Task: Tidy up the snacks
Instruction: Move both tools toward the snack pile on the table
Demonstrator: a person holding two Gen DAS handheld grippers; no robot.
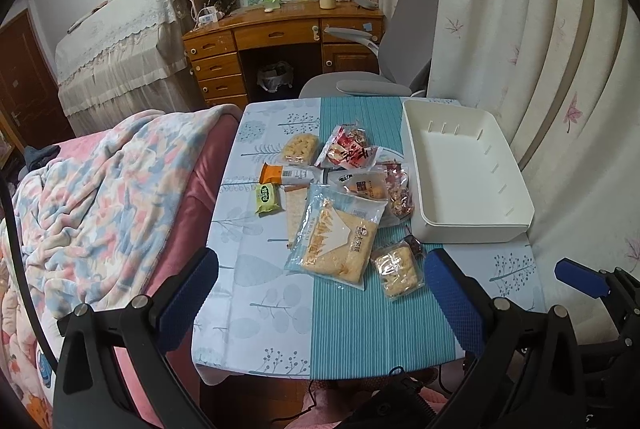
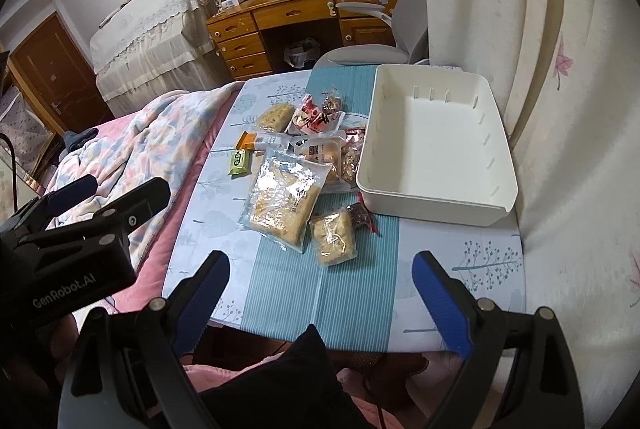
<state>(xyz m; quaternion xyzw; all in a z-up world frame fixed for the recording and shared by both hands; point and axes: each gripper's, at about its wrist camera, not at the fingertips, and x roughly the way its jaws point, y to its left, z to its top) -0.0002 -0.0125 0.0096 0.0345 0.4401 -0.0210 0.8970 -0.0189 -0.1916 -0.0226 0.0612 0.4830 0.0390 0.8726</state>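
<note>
Snack packets (image 1: 336,217) (piled) beside white bin (image 1: 464,169).

Plain white for the tray (image 1: 472,225), inside and out. Teal with fine stripes down the table runner (image 1: 360,325); pale blue with grey-blue leaf and tree prints on the tablecloth (image 1: 260,269). Yellow-green on the small snack packet (image 1: 267,198), orange and white on the long wrapper (image 1: 286,174) (lettering unreadable). Blue pads on black fingers (image 2: 444,303). Pink, blue and cream blotches across the blanket (image 1: 100,197).

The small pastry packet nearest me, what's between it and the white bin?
A small dark red wrapped snack lies between the pastry packet and the white bin, clearest in the right wrist view.
</note>
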